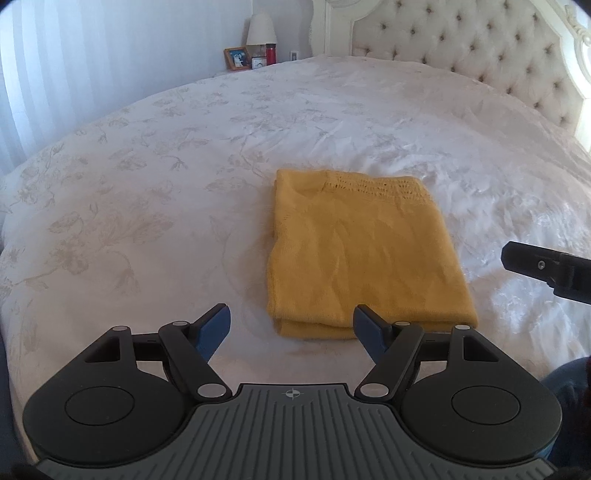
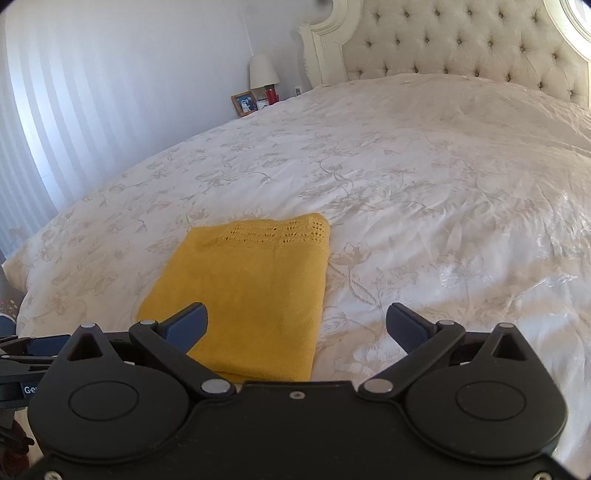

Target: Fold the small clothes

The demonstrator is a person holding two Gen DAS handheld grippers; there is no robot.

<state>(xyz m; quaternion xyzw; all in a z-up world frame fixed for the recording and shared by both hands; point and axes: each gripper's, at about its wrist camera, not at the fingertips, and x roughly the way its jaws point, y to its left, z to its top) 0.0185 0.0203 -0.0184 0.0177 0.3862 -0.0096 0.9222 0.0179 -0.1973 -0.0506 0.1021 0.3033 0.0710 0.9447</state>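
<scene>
White floral bedspread (image 1: pixel 147 184) meets a tufted headboard (image 1: pixel 461 48), striped wall (image 1: pixel 74 55) alongside.

One folded yellow garment (image 1: pixel 365 258) on one white bedspread (image 1: pixel 147 184); two grippers, left gripper (image 1: pixel 291 328) and right gripper (image 2: pixel 295 325), at the garment's near edge; beyond the garment, beside one tufted headboard (image 1: pixel 480 48): one lamp (image 1: pixel 261 27), one picture frame (image 1: pixel 236 58), one red bottle (image 1: pixel 272 54)
</scene>
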